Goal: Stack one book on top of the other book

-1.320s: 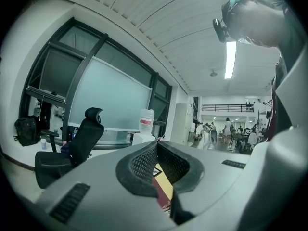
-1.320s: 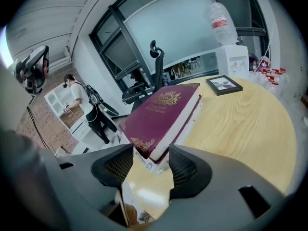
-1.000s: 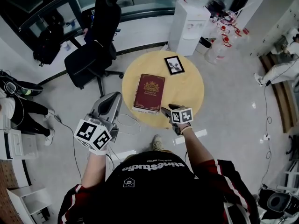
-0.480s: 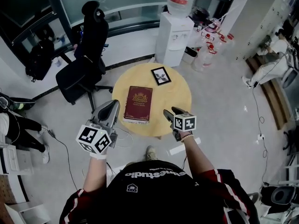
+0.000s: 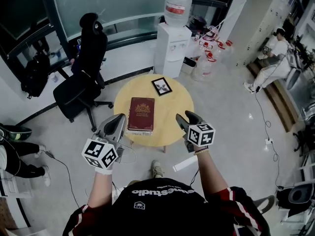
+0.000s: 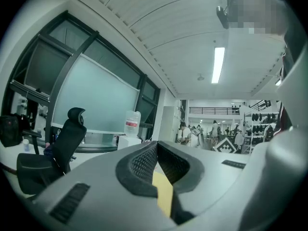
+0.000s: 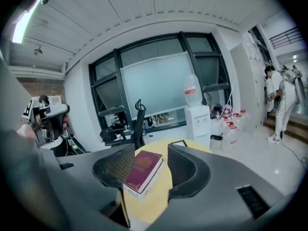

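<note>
Right gripper (image 5: 183, 116) risen clear of stacked books (image 5: 141, 114), jaws wide, narrowing slightly, empty, left gripper (image 5: 119, 118) closed, empty

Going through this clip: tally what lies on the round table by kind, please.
Books: 2, a red book lying on a lighter book, of which only the edge shows
Framed picture: 1
Total: 3
</note>
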`<state>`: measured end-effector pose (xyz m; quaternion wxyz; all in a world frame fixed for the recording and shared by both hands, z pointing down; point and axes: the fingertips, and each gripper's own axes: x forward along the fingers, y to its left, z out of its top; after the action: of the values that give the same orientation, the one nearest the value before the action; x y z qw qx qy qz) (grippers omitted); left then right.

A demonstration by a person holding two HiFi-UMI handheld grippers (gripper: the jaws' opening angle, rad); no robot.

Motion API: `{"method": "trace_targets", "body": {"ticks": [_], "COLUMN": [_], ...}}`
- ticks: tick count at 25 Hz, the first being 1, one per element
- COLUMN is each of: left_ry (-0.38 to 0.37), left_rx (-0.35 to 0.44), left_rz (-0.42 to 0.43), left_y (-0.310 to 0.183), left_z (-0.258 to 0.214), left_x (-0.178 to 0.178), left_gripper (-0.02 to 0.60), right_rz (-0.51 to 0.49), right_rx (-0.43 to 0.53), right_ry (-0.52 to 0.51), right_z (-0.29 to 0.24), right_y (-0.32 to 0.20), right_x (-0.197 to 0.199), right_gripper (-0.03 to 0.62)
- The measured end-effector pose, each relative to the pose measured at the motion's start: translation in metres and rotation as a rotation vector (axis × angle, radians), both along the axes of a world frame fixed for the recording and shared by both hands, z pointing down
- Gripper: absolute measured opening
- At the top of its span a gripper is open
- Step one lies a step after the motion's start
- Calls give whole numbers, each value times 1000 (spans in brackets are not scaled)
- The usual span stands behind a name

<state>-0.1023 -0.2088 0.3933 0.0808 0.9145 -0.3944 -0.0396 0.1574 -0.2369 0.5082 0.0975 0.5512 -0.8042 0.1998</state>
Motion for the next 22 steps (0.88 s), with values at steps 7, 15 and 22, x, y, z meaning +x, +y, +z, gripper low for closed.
{"method": "trace_targets", "body": {"ticks": [7, 15, 22], "left_ry": [13, 17, 15], "left_rx": [6, 28, 64], "left_rz": [13, -7, -55], "left_y": [32, 59, 70], "left_z": [-2, -12, -33], "left_x": [-19, -32, -30], "left_gripper": [17, 17, 17], "right_rz": [45, 76, 30], "right_rx": [116, 212, 295], "right_ry": [17, 20, 25], "right_z": [-62, -113, -147], "right_y": [57, 109, 118], "right_x": [-13, -9, -8], "right_gripper": [206, 167, 132]}}
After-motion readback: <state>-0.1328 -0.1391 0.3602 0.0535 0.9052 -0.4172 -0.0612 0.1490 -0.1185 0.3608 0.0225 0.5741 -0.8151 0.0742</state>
